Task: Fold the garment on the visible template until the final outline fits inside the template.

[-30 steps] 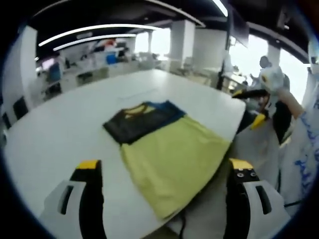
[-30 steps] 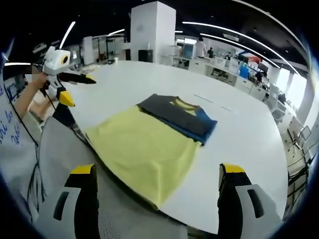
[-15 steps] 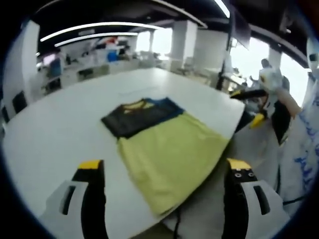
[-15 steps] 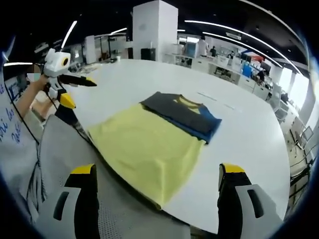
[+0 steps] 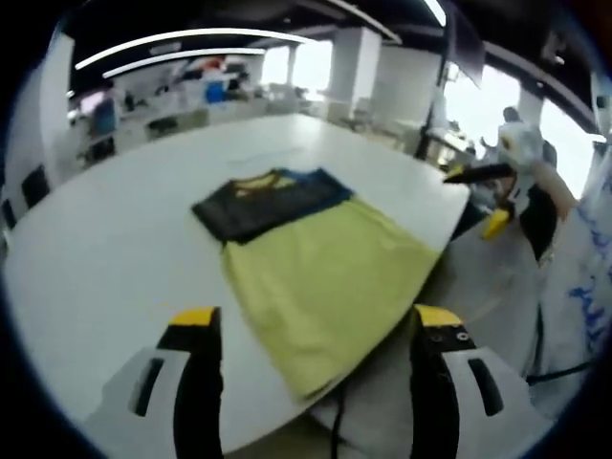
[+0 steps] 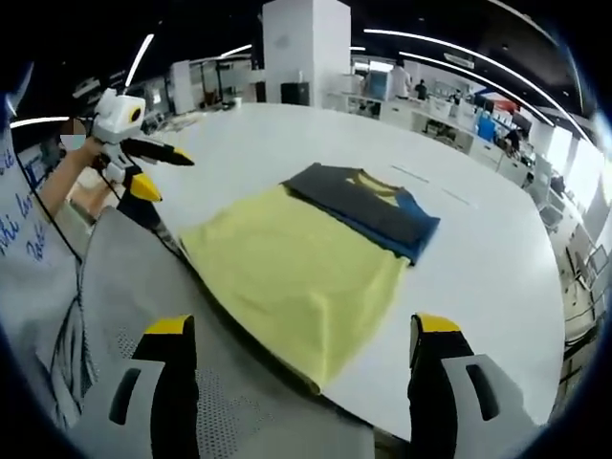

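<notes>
Both grippers wide, empty: left gripper (image 5: 306, 330), right gripper (image 6: 303, 335). Garment (image 6: 306, 253) hem overhung desk (image 5: 96, 258) edge (near side); careless pinch risked dragging it off.

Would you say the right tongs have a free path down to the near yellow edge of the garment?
Probably yes: the right tongs are open, and the garment lies flat ahead with nothing between. The left tongs are off to the side.

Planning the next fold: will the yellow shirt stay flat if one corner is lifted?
Probably not. The shirt lies thin and limp on the table, so it should droop. Its near edge already hangs over the table's rim, so it may slide off.
</notes>
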